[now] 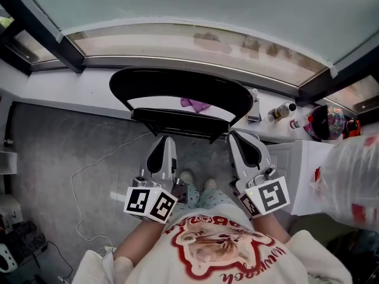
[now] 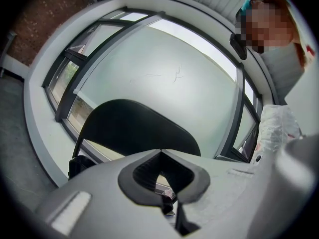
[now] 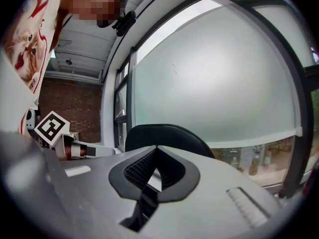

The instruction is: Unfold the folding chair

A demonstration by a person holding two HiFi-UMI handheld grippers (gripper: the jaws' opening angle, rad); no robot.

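Two grippers, left [image 1: 167, 138] and right [image 1: 232, 135], both clenched, empty. Tips by the near seat edge of the folding chair [image 1: 177, 85] — matte black, curved backrest, flat slab seat — standing against the far white sill [image 1: 71, 90].

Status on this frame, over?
Left gripper and right gripper shut, empty. Folding chair just ahead, not yet unfolded, at window. Nothing in between.

Big frosted window [image 1: 195, 5] glowing ahead of the left gripper [image 1: 166, 139], white sill [image 1: 71, 86] under it, grey speckled floor [image 1: 59, 141] below.
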